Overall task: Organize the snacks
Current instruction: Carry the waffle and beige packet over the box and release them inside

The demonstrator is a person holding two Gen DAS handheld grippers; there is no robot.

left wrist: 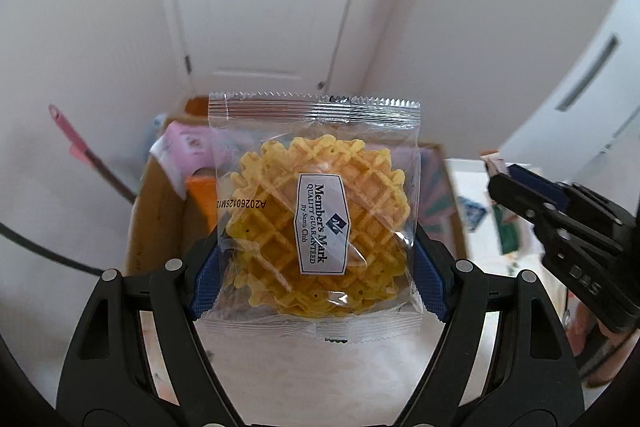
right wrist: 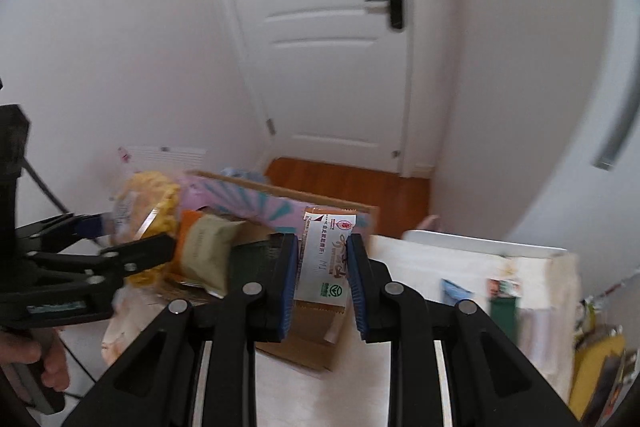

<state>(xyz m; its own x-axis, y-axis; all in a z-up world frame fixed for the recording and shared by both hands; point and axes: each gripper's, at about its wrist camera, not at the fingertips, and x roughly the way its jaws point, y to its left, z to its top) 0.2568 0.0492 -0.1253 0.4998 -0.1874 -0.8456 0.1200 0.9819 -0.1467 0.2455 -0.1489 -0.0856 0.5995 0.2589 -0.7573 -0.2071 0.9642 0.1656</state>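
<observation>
My left gripper (left wrist: pixel 316 259) is shut on a clear packet with a yellow waffle cookie (left wrist: pixel 316 211), its blue pads pressing both side edges. It holds the packet upright in the air above an open cardboard box (left wrist: pixel 160 211). My right gripper (right wrist: pixel 323 247) is shut on a narrow white and orange snack bar (right wrist: pixel 326 259), also lifted over the box (right wrist: pixel 304 351). In the right wrist view the left gripper (right wrist: pixel 136 231) with the waffle packet (right wrist: pixel 148 203) is at the left. The right gripper (left wrist: pixel 506 179) reaches in at the right of the left wrist view.
The box holds a pink packet (right wrist: pixel 240 199), an olive packet (right wrist: pixel 208 251) and orange ones. A white surface (right wrist: pixel 480 255) at the right bears more packets. Behind are a white door (right wrist: pixel 320 47), wooden floor (right wrist: pixel 348 183) and walls. A hand (right wrist: pixel 52 367) shows at lower left.
</observation>
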